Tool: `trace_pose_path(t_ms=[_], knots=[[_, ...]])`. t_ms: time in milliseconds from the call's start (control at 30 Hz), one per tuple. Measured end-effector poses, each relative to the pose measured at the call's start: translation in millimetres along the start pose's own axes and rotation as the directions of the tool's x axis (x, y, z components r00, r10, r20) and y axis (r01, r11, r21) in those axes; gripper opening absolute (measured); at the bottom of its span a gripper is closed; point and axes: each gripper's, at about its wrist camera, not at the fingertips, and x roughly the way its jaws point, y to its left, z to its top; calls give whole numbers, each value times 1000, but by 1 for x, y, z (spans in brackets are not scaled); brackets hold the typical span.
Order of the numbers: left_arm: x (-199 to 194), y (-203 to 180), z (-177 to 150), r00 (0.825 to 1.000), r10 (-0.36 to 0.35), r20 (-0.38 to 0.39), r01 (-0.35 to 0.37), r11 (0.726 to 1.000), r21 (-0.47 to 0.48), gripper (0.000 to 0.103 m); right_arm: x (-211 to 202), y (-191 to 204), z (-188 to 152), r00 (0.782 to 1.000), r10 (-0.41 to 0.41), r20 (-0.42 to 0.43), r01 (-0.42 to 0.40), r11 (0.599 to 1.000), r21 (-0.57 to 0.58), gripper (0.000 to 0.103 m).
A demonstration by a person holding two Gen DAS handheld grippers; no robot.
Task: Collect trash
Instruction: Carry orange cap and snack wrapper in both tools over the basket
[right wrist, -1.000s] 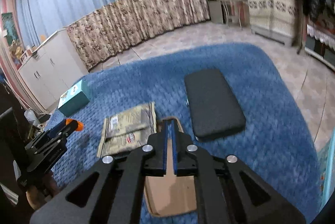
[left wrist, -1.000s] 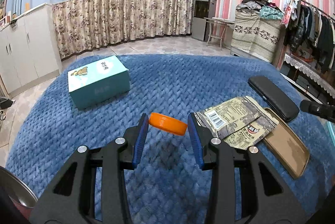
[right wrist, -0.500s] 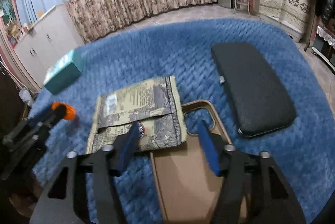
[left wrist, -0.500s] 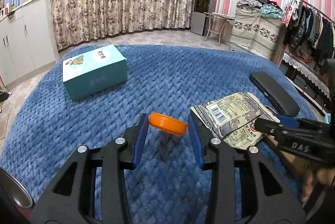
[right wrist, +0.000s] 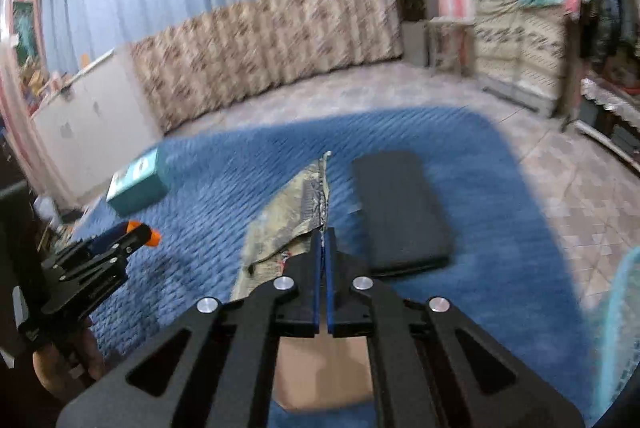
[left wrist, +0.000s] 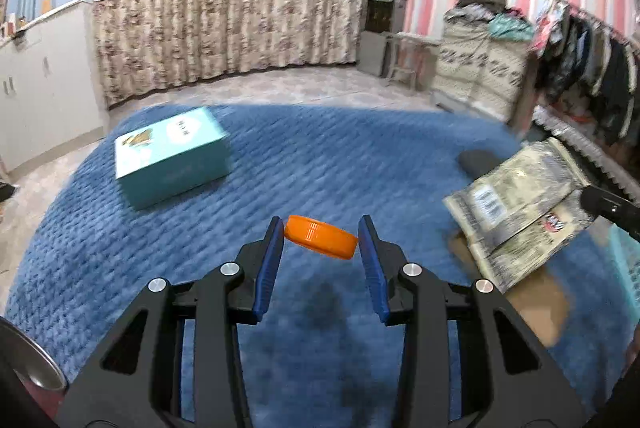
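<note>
Between the blue pads of my left hand-held gripper (left wrist: pixel 320 240) sits an orange bottle cap (left wrist: pixel 321 236), clamped at its two sides and tilted a little, lifted clear of the blue knitted blanket (left wrist: pixel 320 156) with its shadow on the weave below. From the right wrist view I see this same left hand-held gripper (right wrist: pixel 150 234) low at the left, the orange cap (right wrist: pixel 153 237) showing at its tip.

My right hand-held gripper (right wrist: pixel 324 234) is pressed shut on the near edge of a snack wrapper (right wrist: pixel 292 216), a crumpled beige and olive packet that hangs raised above the blanket (right wrist: pixel 500 196). In the left wrist view the snack wrapper (left wrist: pixel 520 204) floats at the right side with its barcode label facing up, and the black tip of the right hand-held gripper (left wrist: pixel 596 200) meets its right edge.

Under the wrapper lies a flat brown tray (right wrist: pixel 320 372), its near end visible between my right gripper's arms; the brown tray (left wrist: pixel 536 292) also peeks out below the packet in the other view. Just beside the wrapper, to its right, a black rectangular case (right wrist: pixel 400 212) rests flat on the blanket. Well apart, toward the far left corner, stands a teal cardboard box (left wrist: pixel 172 156). A light blue basket (right wrist: pixel 624 328) shows at the right rim, blurred.
</note>
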Motion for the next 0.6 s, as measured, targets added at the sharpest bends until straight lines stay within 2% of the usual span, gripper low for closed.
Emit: trace_pose_path(t_ms=[100,200,300,433,600], knots=[[-18,-36,13,997,-64,40,62,997,49,38,-48,-36,2,994,-82,71,78,996,50,1],[-30,-77,21,989,-137,61,131,987,98,38,-95,-73,-8,976,-184,114,173,979,104,1],[-38,-124,23,974,-218,61,208,967,147,38,-143,-120,-24,938,-319,134,293,939,182,2],[-43,-188,16,946,-321,42,305,929,210,38,-180,-176,-45,883,-455,110,415,870,268,2],[-43,-262,-5,907,-422,-6,407,871,276,38,-191,-230,-72,853,-521,35,480,808,342,2]])
